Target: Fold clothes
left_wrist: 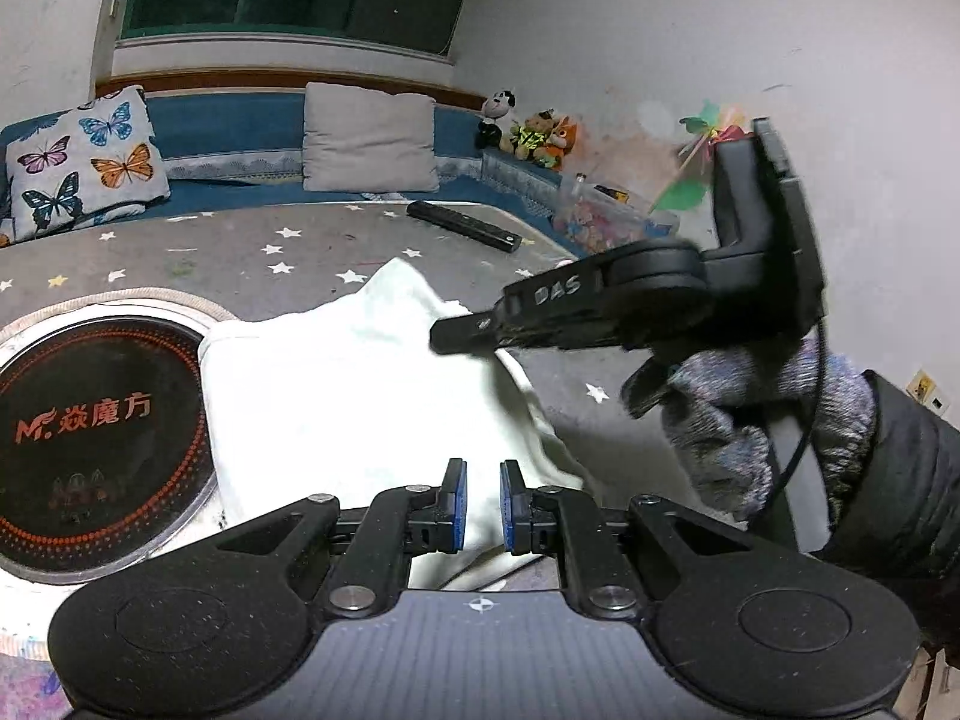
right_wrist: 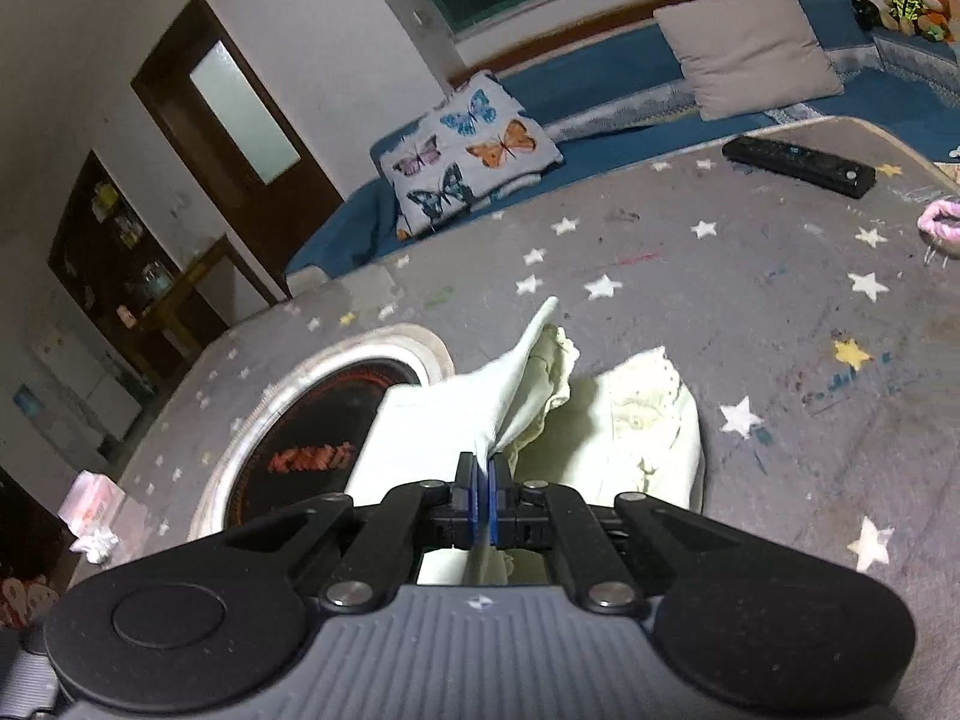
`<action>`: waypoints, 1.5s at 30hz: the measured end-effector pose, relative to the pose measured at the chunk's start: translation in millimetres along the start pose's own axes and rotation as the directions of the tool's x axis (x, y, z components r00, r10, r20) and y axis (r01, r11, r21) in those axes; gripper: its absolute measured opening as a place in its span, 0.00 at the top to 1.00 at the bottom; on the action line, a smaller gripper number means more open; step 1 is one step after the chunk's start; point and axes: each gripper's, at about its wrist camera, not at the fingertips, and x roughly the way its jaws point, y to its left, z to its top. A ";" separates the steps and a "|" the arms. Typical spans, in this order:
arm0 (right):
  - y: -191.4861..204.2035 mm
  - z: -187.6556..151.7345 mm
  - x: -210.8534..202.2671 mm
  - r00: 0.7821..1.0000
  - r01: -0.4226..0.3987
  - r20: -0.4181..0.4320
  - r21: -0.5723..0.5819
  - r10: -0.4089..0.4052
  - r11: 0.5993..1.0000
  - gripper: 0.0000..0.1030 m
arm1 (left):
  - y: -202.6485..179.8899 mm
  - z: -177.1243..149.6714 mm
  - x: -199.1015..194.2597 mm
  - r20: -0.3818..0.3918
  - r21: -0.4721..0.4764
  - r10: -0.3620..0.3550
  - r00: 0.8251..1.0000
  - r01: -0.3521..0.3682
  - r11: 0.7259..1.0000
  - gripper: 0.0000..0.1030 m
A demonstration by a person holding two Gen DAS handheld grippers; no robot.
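A pale cream garment lies on the grey star-print table, partly over a round black hotplate. My left gripper hovers over its near edge with the jaws slightly apart and cloth showing in the gap. My right gripper is shut on a fold of the garment and lifts it into a peak. The frilled part of the garment lies flat on the right. In the left wrist view the right gripper comes in from the right, held by a gloved hand.
A black remote lies at the table's far side; it also shows in the right wrist view. A butterfly pillow, a grey pillow and plush toys sit on the blue bench. A pink item lies at the table's right edge.
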 end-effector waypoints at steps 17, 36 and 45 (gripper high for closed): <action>-41.2 -17.1 -37.6 0.991 0.085 0.098 0.085 -0.093 0.993 0.91 | 11.2 1.6 13.2 -0.036 0.024 0.046 0.998 -0.045 0.999 0.86; -19.3 -77.4 -44.6 0.994 0.099 0.043 -0.024 -0.098 0.995 0.87 | 44.5 -13.3 33.6 -0.105 0.003 0.158 0.982 -0.158 0.987 0.46; -14.9 -84.9 -67.0 0.994 0.078 0.072 0.007 -0.079 0.997 0.75 | 50.1 -16.1 31.7 -0.108 -0.002 0.174 0.979 -0.175 0.985 0.38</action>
